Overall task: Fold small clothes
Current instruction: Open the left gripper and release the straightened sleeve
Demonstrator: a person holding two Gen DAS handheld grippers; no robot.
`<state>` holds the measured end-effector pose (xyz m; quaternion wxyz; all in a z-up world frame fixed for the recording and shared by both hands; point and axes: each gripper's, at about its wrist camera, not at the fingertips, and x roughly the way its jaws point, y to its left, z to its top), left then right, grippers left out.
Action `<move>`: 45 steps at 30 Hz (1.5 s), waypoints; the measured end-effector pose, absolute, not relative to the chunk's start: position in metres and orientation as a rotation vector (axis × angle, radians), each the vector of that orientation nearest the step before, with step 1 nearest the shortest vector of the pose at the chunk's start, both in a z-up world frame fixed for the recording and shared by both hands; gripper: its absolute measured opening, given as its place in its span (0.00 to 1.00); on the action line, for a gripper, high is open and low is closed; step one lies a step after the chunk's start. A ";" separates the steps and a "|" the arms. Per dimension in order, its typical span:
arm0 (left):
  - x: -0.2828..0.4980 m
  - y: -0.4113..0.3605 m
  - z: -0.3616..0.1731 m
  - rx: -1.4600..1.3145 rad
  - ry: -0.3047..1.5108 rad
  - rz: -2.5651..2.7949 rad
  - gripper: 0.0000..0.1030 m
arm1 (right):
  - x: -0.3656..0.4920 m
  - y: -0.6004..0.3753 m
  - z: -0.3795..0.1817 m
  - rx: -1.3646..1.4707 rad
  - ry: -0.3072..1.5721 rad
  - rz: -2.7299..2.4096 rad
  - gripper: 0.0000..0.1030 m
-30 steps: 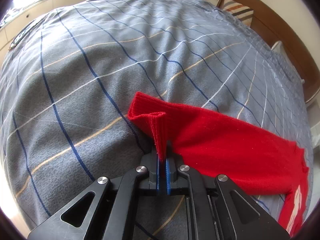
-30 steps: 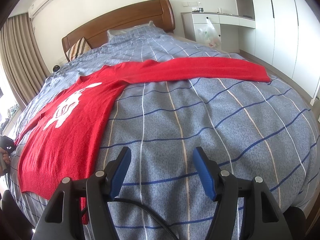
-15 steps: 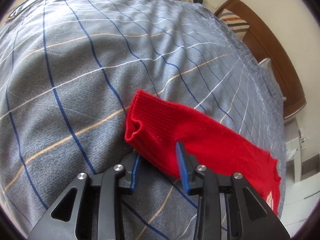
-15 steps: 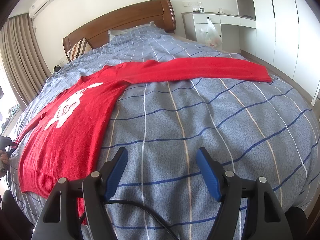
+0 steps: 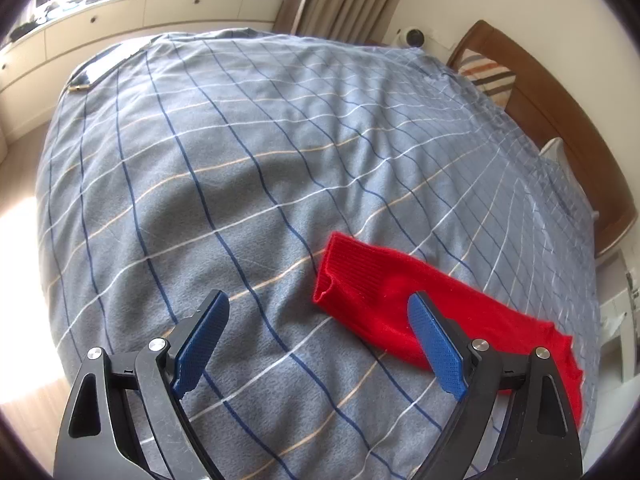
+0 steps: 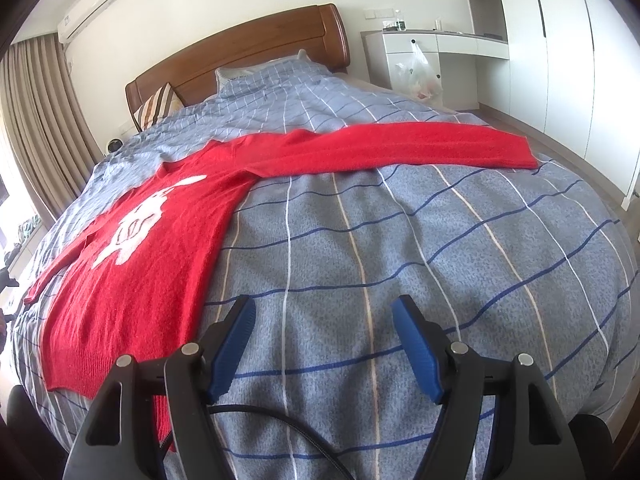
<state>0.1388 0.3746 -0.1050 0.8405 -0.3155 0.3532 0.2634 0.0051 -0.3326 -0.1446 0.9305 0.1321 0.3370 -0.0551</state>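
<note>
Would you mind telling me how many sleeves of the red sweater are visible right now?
2. One sleeve stretches flat across the bedspread toward the wardrobe side. The other sleeve lies flat near the window side, just ahead of the open left gripper.

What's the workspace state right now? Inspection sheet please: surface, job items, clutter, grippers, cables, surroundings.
Surface: bed with a grey-blue checked cover, lightly rumpled.
Job's things: red sweater lying flat, white figure on its front facing up, both sleeves spread; one sleeve end lies free on the cover.
Clutter: a small dark item at the cover's far corner, too small to identify.
Grippers: left gripper open, empty, above the cover beside the sleeve end; right gripper open, empty, near the sweater hem.
Cables: black cable under the right gripper.
Surroundings: wooden headboard, striped pillow, curtains, white desk with a plastic bag.
</note>
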 end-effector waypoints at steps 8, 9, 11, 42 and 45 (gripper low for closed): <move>0.117 0.288 -0.065 -0.457 0.698 0.332 0.94 | 0.005 -0.331 -0.144 0.252 0.687 -0.115 0.70; 0.114 0.275 -0.065 -0.440 0.701 0.302 0.94 | 0.005 -0.331 -0.144 0.248 0.687 -0.116 0.70; 0.111 0.251 -0.071 -0.419 0.723 0.247 0.94 | 0.005 -0.329 -0.144 0.240 0.685 -0.119 0.70; 0.108 0.158 -0.167 -0.146 0.937 0.121 1.00 | 0.007 -0.330 -0.146 0.230 0.701 -0.130 0.71; 0.107 0.158 -0.167 -0.143 0.928 0.111 1.00 | 0.009 -0.328 -0.148 0.226 0.708 -0.125 0.71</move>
